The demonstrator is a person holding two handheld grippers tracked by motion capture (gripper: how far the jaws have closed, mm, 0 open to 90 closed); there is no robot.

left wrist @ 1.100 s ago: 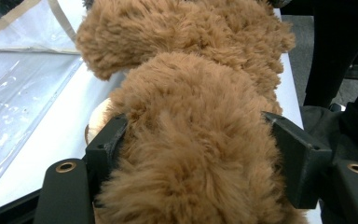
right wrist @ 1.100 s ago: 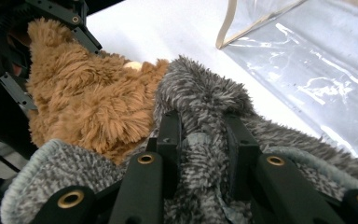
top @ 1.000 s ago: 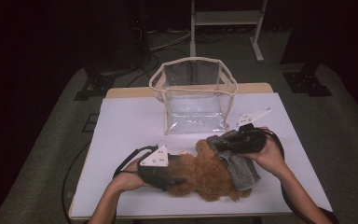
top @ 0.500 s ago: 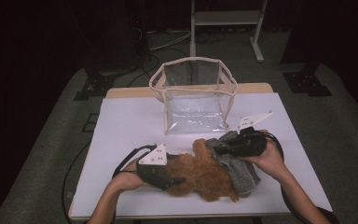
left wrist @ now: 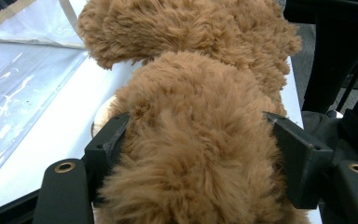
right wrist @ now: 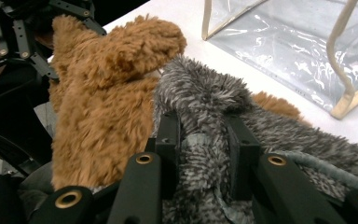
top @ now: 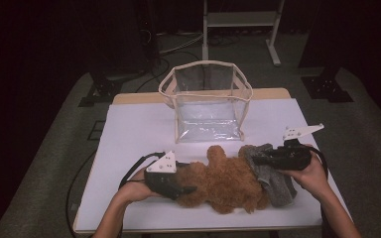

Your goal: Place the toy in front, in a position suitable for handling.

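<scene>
A brown plush bear [top: 228, 181] lies across the front of the white table [top: 139, 129]. My left gripper [top: 186, 191] is shut on the bear's left end; in the left gripper view the two black jaws squeeze the brown fur [left wrist: 191, 140] from both sides. A grey fuzzy garment [top: 273, 178] hangs on the bear's right end. My right gripper [top: 258, 159] is shut on a fold of that grey fabric [right wrist: 205, 93], with the brown fur [right wrist: 107, 93] just beyond it in the right gripper view.
A clear plastic bag [top: 208, 101] with cream trim stands open behind the bear, at the table's middle back. Bare white table lies to its left and right. Dark floor and a stand's legs [top: 273, 49] lie beyond the table.
My right hand has moved to the right with the grey garment in its jaws, drawing the fabric out from the bear. The left hand and the bear's left end have stayed put.
</scene>
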